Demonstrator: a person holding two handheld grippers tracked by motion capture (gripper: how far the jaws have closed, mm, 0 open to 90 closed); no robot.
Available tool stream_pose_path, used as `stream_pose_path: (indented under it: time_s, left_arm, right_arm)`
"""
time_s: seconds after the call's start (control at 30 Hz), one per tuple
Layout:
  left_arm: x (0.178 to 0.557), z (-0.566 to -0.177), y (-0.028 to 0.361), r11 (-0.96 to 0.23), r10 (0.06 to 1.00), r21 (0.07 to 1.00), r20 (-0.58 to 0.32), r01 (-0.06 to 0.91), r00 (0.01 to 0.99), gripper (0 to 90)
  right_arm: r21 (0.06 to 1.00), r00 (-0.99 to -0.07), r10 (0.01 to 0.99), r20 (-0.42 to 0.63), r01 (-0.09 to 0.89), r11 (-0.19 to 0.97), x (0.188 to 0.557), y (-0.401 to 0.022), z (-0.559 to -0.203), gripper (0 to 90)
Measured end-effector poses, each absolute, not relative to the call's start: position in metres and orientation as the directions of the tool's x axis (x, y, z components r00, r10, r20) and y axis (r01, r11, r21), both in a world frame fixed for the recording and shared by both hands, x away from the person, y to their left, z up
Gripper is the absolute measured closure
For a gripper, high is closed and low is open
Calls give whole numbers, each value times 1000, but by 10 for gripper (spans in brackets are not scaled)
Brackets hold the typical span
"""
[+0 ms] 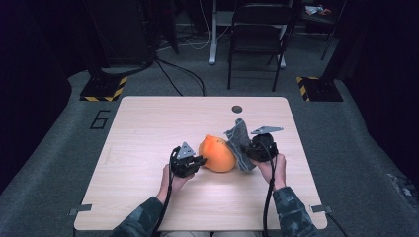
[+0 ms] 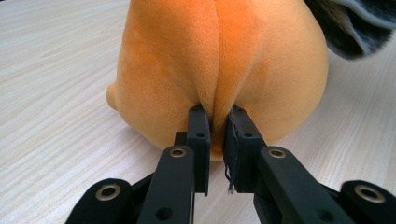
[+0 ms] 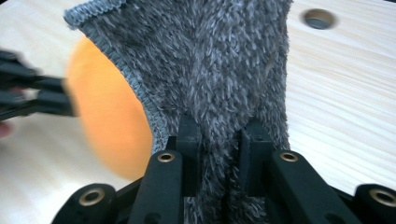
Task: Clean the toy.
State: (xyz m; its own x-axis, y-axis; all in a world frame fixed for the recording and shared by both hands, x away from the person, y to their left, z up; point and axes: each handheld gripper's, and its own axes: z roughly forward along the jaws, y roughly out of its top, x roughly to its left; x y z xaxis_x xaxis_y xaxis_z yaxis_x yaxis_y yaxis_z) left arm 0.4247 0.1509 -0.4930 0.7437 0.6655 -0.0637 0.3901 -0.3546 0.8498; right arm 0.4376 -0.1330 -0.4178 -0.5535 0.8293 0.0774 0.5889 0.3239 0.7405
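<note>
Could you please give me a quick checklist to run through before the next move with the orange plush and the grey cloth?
1. Left tool pinching the orange plush at its seam: ok.
2. Right tool clamped on the grey cloth: ok.
3. Plush resting on the table: ok.
4. Cloth draped over the plush: not ok, it hangs beside it.
5. Grip firm enough to lift: cannot tell.

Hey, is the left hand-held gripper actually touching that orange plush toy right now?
Touching. The left gripper view shows the left hand-held gripper with its jaws nearly closed, pinching a fold of the orange plush toy between them, with no gap.
</note>
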Motion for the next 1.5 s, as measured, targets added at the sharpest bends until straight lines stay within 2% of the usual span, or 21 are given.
stream_pose_path:
  time_s: [0.07,0.17,0.27,0.37,0.5,0.67,0.77,0.9,1.0,1.3,1.5]
  left_arm:
    - [425,-493,151,-355,665,849,-65,392,744,809]
    - [425,-494,152,-352,668,848,-68,395,741,801]
    - [425,-493,153,-357,658,847,-71,394,749,775]
    - [425,-492,152,-364,658,844,-66,394,750,657]
    - [423,-491,149,-443,649,824,23,353,760,451]
    - [418,-497,136,-512,636,807,125,295,762,399]
    - [418,-501,134,-512,639,814,147,275,755,495]
    - [419,-502,137,-496,649,819,130,288,750,694]
    - [419,-500,139,-475,654,829,109,294,748,761]
    - [423,-491,149,-365,667,855,-36,368,745,808]
    - [418,-483,149,-334,653,863,-78,379,753,813]
  right_arm:
    - [723,-590,805,60,582,373,436,-120,-422,737]
    - [689,-594,805,11,588,424,435,-101,-436,738]
    - [695,-592,806,-14,574,433,435,-99,-439,737]
    - [702,-585,811,-11,573,423,436,-101,-441,737]
    - [708,-575,818,4,580,403,438,-103,-442,736]
    - [717,-582,813,8,570,401,438,-103,-443,734]
    - [722,-586,810,12,566,398,439,-104,-443,734]
    - [727,-583,812,16,565,391,438,-103,-443,733]
    - [732,-589,808,5,553,398,438,-104,-441,732]
    - [762,-585,811,22,535,365,435,-114,-421,728]
    - [806,-606,795,31,486,338,424,-108,-395,728]
